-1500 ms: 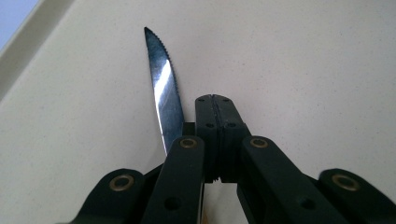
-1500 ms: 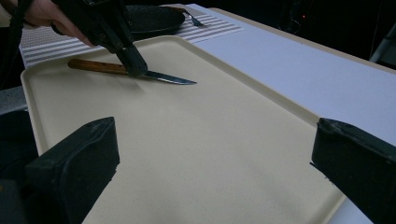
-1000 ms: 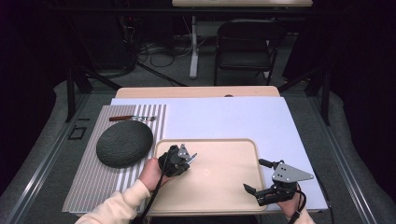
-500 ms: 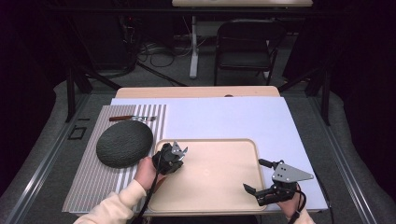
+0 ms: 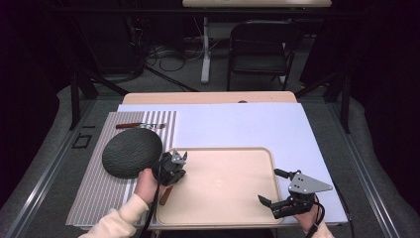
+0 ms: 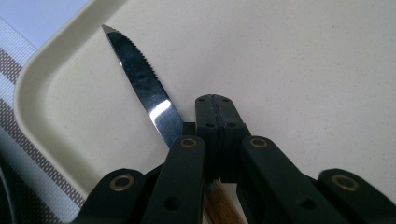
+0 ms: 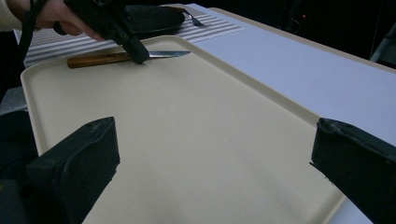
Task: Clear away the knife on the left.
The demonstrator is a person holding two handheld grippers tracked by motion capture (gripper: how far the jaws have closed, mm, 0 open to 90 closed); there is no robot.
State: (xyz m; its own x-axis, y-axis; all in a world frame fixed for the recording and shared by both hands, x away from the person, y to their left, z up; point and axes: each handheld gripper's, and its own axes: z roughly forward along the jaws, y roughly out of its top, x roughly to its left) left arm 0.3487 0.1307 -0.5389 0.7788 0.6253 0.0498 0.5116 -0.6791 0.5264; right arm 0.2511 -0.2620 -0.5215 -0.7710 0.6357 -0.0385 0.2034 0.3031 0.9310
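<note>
The white rectangular table sheet carried the cream rounded-corner plastic tray, with the grey-and-white striped cloth mat at the tray's nine o'clock. On the mat sat the dark round textured plate. At the tray's nine o'clock edge, the left gripper had its jaws pressed together beside the wooden-handled serrated steel knife, lying inside the tray. At the tray's four o'clock corner, the right gripper held its jaws spread wide, pinching nothing.

Cream tray — striped brown-white mat
</note>
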